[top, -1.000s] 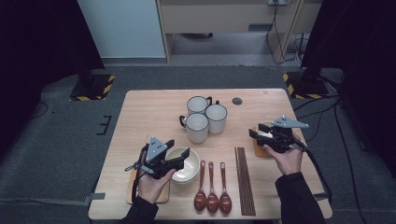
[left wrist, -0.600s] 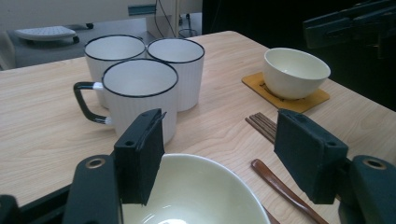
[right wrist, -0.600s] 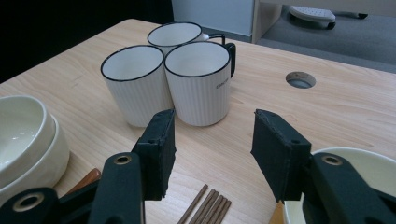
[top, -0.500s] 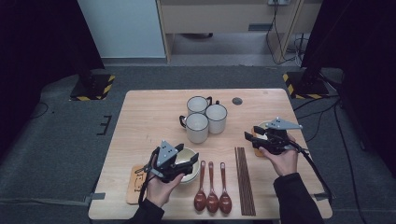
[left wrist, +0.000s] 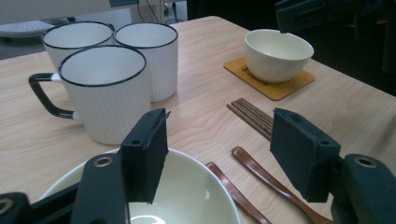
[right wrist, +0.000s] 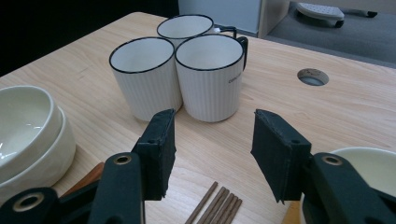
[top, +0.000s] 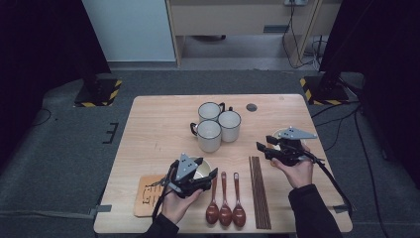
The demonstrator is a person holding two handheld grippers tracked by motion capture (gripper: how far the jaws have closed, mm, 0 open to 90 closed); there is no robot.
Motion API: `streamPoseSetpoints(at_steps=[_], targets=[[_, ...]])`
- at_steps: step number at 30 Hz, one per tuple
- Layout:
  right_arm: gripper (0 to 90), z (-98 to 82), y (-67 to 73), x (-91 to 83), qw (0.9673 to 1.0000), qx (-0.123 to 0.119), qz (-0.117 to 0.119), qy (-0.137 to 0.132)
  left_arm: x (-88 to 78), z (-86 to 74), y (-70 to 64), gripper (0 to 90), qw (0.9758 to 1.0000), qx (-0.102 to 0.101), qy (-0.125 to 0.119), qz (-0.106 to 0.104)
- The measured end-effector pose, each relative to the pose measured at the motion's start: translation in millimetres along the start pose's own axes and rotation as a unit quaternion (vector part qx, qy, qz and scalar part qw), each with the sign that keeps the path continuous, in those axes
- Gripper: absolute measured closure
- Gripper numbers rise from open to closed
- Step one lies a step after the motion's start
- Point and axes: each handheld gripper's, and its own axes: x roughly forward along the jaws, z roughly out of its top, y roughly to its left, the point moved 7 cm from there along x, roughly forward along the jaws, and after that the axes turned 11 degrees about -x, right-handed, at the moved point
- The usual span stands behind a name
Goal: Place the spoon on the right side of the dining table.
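— What has changed at the left gripper (top: 207, 167)?

— It has slid right from above the empty coaster (top: 147, 194) at the lower left, and its jaws have just been narrowing. They stand half wide across the near rim of the cream bowl (left wrist: 187, 186), one pad over the hollow and one outside. Neither pad presses yet.

— So a grasp is coming?

— Likely. The bowl sits low in the frame, just right of that coaster. The right gripper view shows it nested in a second one (right wrist: 28, 135). Lifting it onto the coaster looks like the aim.

— And the right gripper (top: 265, 146)?

— Half open, holding nothing, beside the other bowl (left wrist: 278, 53), which is on its own mat.

— The setting?

— A pale wooden table (top: 158, 129) with three mugs (top: 215, 126), three spoons (top: 225, 198) and chopsticks (top: 260, 191). Grey carpet (top: 74, 148) lies around it, and dark curtains hang at both sides.
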Motion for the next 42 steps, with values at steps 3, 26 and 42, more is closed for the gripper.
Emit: streamPoseSetpoints(at_steps=[3,26,42], targets=[[49.3,0.0,2.7,1.5,1.0000,0.003,0.004,-0.002,2.2,-3.4,-3.5,37.0,1.0000,0.003,0.006,-0.005],[49.4,-5.0,21.2,1.8,0.9997,-0.010,0.021,-0.002,12.9,-21.5,-30.3,41.2,0.9987,0.022,0.028,-0.037],[48.4,-11.8,37.8,7.9,0.9989,-0.020,0.040,0.013,21.4,-42.6,-48.5,41.9,0.9961,0.038,0.058,-0.054]])
